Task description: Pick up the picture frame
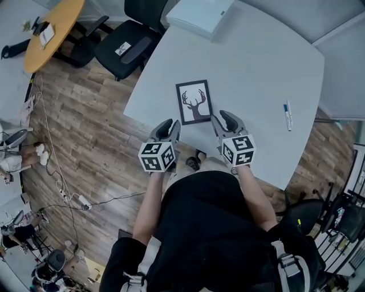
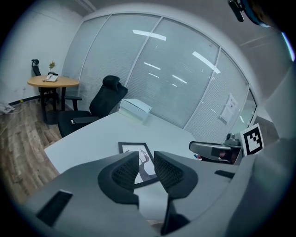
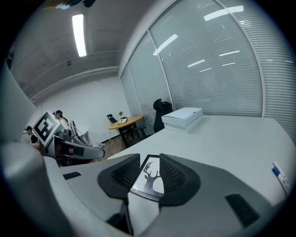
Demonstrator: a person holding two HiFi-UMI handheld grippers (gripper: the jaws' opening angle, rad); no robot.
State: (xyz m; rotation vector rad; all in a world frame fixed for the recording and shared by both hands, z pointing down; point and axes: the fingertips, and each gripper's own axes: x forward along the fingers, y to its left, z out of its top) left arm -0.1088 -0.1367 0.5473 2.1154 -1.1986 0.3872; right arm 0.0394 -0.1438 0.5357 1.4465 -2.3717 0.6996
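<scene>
Close to the near-left edge of the white table [image 1: 256, 68], the picture frame [image 1: 194, 102] lies flat with its deer print facing up. Its long axis runs away from the person, and the antlers point to the far side. The left gripper [image 1: 169, 124] sits at the table's edge just beside the frame's near-left corner. The right gripper [image 1: 223, 117] sits just beside the near-right corner. Both are held out on forearms that reach forward from the person's body, angled downward. Each gripper's jaws stand apart with nothing between the pads, and the frame shows through the gap just ahead. The table's edge runs diagonally just left of the frame. Bare tabletop spreads to the right and beyond, with a pen [image 1: 288, 116] well apart on the right and a white box [image 1: 199, 16] at the far edge.
</scene>
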